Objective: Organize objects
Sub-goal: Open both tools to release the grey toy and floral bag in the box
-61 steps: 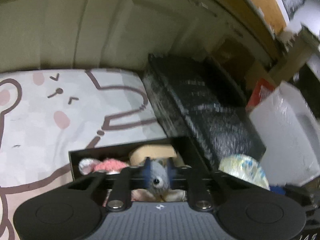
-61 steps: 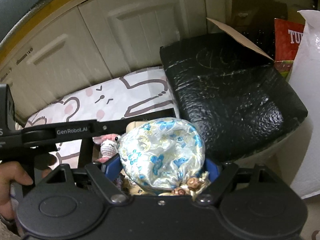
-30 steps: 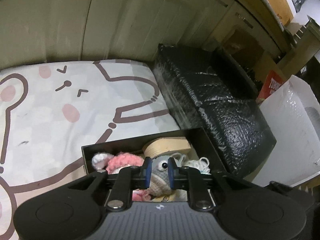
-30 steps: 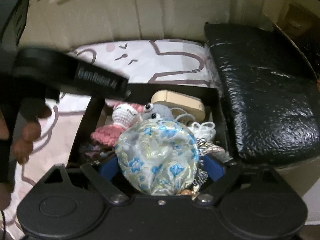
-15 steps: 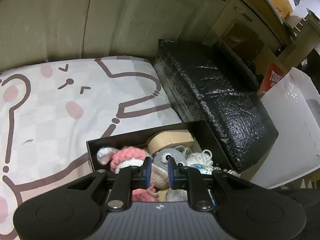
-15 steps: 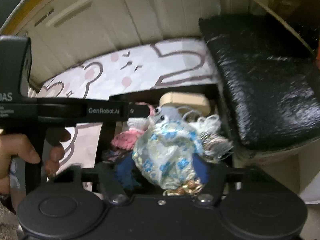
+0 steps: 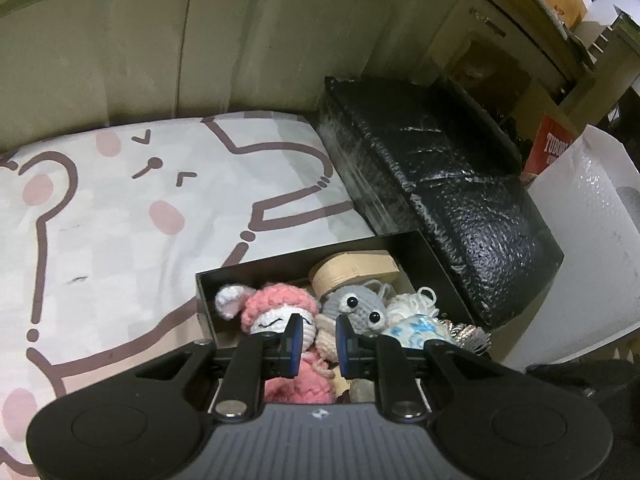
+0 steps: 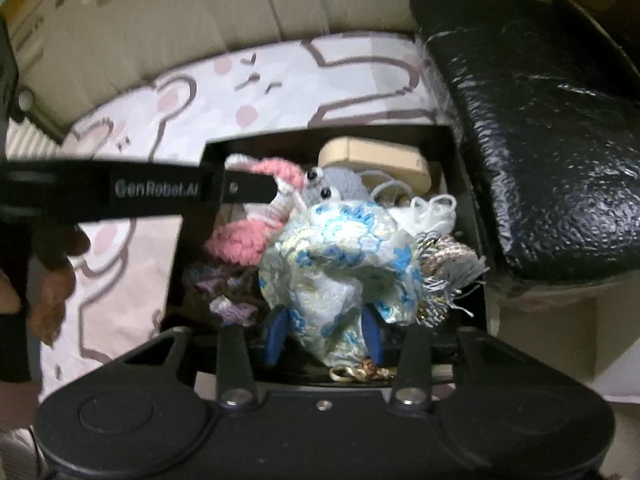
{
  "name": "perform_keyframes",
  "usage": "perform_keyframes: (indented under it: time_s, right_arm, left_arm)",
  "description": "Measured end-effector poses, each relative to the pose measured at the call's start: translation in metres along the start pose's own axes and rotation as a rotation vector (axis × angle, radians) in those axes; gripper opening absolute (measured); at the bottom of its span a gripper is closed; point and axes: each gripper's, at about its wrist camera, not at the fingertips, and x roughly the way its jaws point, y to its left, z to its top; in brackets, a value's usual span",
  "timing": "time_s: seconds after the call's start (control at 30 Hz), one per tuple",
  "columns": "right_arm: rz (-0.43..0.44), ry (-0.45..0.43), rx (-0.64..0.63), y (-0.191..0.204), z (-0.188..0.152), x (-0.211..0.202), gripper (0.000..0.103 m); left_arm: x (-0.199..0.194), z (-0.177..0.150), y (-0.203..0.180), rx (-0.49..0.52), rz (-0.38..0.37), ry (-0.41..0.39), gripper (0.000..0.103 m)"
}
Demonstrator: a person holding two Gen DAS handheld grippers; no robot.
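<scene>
A shallow black rectangular box (image 7: 208, 292) sits on a soft white fabric surface printed with brown-outlined cartoon animals and pink cheeks (image 7: 120, 220), just beside a large block wrapped in crinkled, glossy black plastic (image 7: 460, 200). The box is packed with soft things. A crocheted doll with a fuzzy pink cap and a white face (image 7: 276, 312) lies at its left; next to it, touching, is a grey crocheted mouse with glossy black bead eyes (image 7: 356, 304). Behind them rests a smooth, rounded pale wooden case (image 7: 352, 272), and a loose tangle of white yarn (image 7: 412, 300) lies to the right.

The left tool (image 7: 317, 338) hovers over the doll and the mouse with its blue-padded fingers drawn close together, only a narrow gap between them — no grip on either toy can be made out.

In the right wrist view, the right tool (image 8: 325, 330) pinches the lower part of a shiny satin pouch, white brocade with blue flowers (image 8: 340, 264), its jaws having just been closing on it; the cloth bulges and creases above the blue pads. The pouch is over the box's near right part, against a bunch of silvery-grey tassel fringe (image 8: 452, 276). A gold metal clasp (image 8: 360, 372) shows below the pouch. Dark purple knitted pieces (image 8: 224, 292) fill the near left corner. A hand (image 8: 44, 280) holds the left tool's handle at the frame's left edge.
</scene>
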Motion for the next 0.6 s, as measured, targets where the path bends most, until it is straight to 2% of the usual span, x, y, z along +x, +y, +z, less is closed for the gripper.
perform_keyframes:
  time_s: [0.17,0.27,0.37,0.47,0.57,0.6]
  right_arm:
    - [-0.009,-0.077,0.071,-0.009,0.004,-0.020,0.043]
    - [-0.024,-0.129,0.101,-0.013,0.005,-0.033,0.044]
    - [-0.029,-0.166,0.102,-0.011,0.004,-0.045,0.051]
    - [-0.041,-0.186,0.087,-0.006,0.004,-0.054,0.056]
    - [-0.055,-0.205,0.078,-0.001,0.002,-0.063,0.067]
    - [-0.056,-0.212,0.074,0.001,0.001,-0.066,0.071]
  left_arm:
    - [-0.014,-0.002,0.001,0.004,0.019,-0.010,0.019]
    - [-0.025,-0.004,0.000,0.008,0.033,-0.021,0.023]
    - [-0.036,-0.006,0.000,0.013,0.044,-0.034,0.027]
    - [-0.048,-0.009,0.000,0.018,0.065,-0.045,0.036]
    - [-0.061,-0.012,-0.001,0.021,0.093,-0.060,0.052]
    - [-0.065,-0.013,-0.001,0.022,0.103,-0.064,0.060]
